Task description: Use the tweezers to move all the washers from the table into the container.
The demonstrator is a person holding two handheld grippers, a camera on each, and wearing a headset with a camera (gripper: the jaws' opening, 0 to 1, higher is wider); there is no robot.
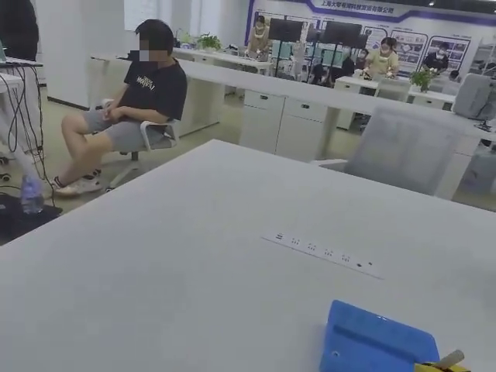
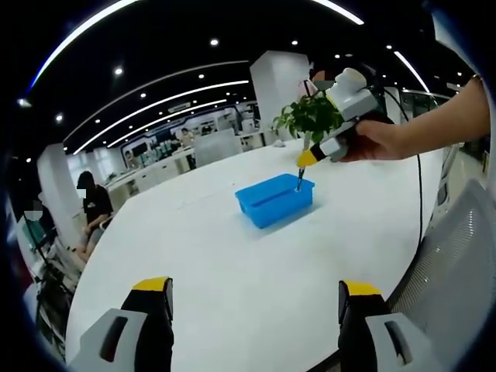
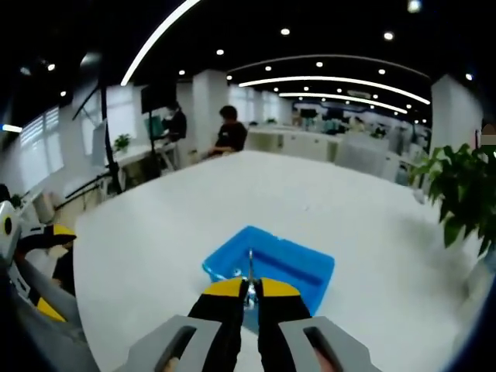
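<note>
At the far left, beyond the counter's (image 2: 194, 256) far edge, a seated person (image 2: 94, 205) takes no part. The left gripper (image 2: 256, 288) hangs low over the near edge with its jaws spread wide and nothing between them, well apart from the work. Ahead of it and to the right, the blue container (image 2: 279, 213) stands toward the right side of the counter, its long side running across the right gripper's line of approach. The right gripper (image 3: 249, 288) is by far the nearer: its jaws are clenched on the tweezers (image 3: 250, 267), whose long axis points steeply down, and the tips sit over or just inside the container's near part. Whether a washer is pinched between the tips is too small to tell, and so are any washers on the counter. To my judgement this is the drop-off step; the coming move turns on the tips being inside the rim, not above the wall, before the squeeze eases. A potted plant (image 2: 310, 116) stands behind, near the far right edge.
</note>
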